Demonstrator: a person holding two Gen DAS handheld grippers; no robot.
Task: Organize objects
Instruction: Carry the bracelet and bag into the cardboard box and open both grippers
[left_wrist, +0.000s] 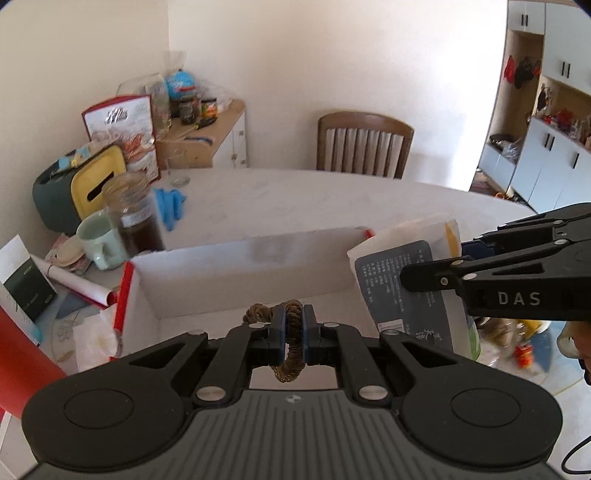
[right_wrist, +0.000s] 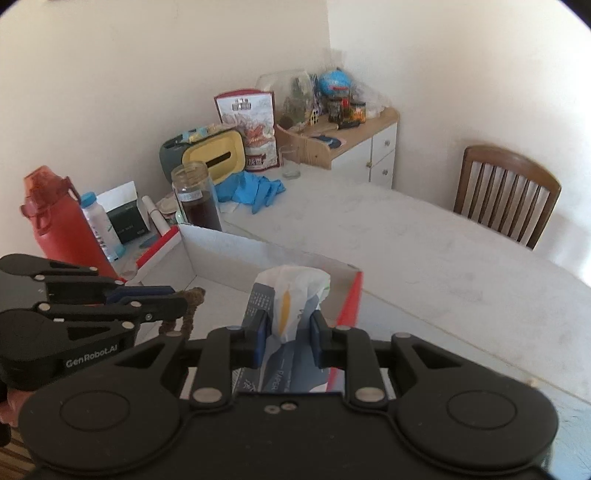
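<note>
My left gripper (left_wrist: 293, 332) is shut on a loop of brown rope (left_wrist: 291, 354), held over the near side of an open white box with red edges (left_wrist: 229, 273). My right gripper (right_wrist: 288, 332) is shut on a grey-blue and white tissue pack (right_wrist: 291, 295), its crumpled top sticking up between the pads, above the box's right end (right_wrist: 349, 299). In the left wrist view the right gripper (left_wrist: 443, 273) comes in from the right with the pack (left_wrist: 402, 288). The left gripper (right_wrist: 173, 302) and rope (right_wrist: 190, 310) show at the left of the right wrist view.
The box rests on a pale oval table (left_wrist: 332, 199). At its left end stand a brown-liquid jar (right_wrist: 197, 199), a green mug (left_wrist: 98, 240), blue gloves (right_wrist: 251, 188), a yellow tissue holder (right_wrist: 218, 155), a red bottle (right_wrist: 59, 221). A wooden chair (right_wrist: 506, 192) and a small cabinet (right_wrist: 369, 147) sit behind.
</note>
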